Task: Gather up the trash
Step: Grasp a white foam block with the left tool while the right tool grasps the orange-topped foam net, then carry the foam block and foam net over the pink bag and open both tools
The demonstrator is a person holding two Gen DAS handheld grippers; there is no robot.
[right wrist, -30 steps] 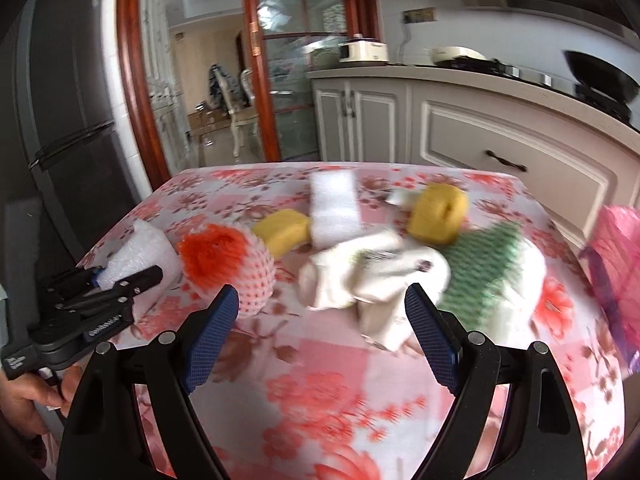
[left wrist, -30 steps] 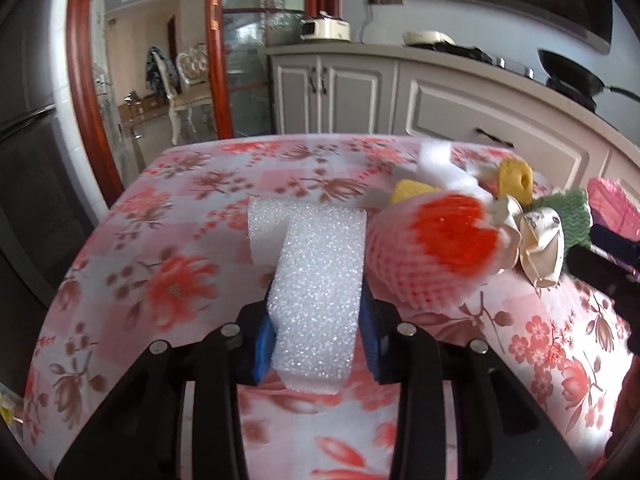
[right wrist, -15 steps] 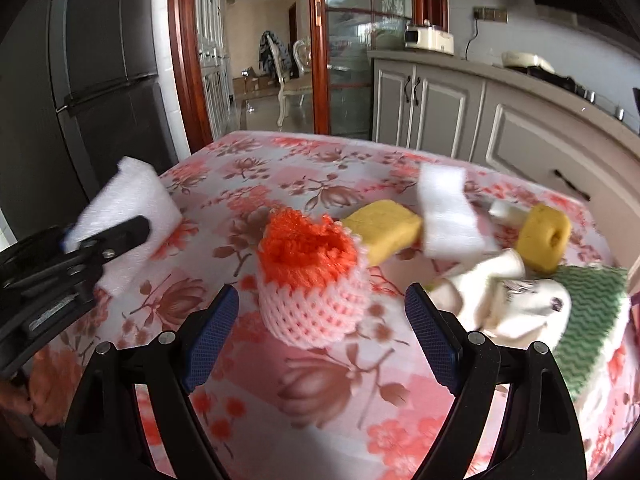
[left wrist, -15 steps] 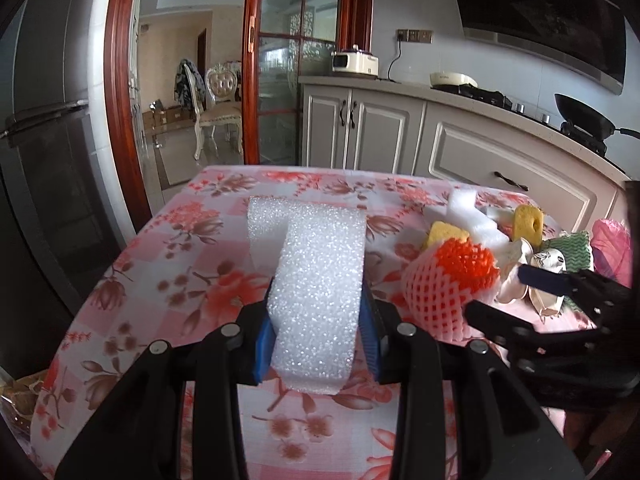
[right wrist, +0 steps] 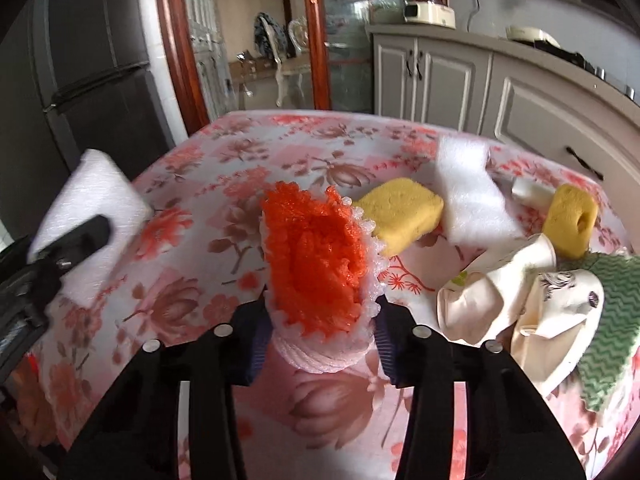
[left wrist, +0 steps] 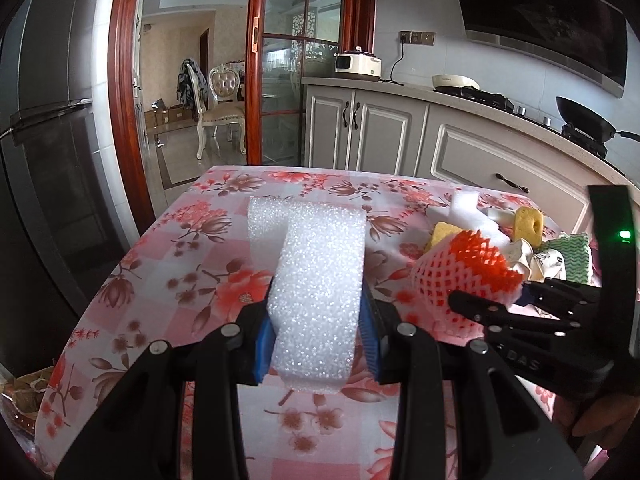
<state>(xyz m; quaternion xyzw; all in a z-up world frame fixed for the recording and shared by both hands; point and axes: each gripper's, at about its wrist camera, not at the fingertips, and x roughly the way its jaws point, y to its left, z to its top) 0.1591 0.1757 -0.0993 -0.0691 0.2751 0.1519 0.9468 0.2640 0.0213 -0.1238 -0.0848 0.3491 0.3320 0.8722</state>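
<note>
Foam fills both sets of fingers. The left gripper is clenched on a white foam strip, its blue pads pressed into the strip's sides; the strip stands up between the fingers and curls over at its far end, above the floral cloth of the desk. The right gripper is clenched on an orange and white foam fruit net, which is squeezed narrow between the pads with its open orange mouth facing the camera. In the left wrist view the right gripper's black body shows at the right edge, with the net at its tip, near the desk's right side. Other scraps lie toward the far right corner of the desk: a yellow sponge block just behind the net, a white foam piece touching it, a yellow sponge ring beyond, crumpled cream paper wrapping in front of the ring, and a green zigzag cloth at the right edge, partly under the wrapping.
</note>
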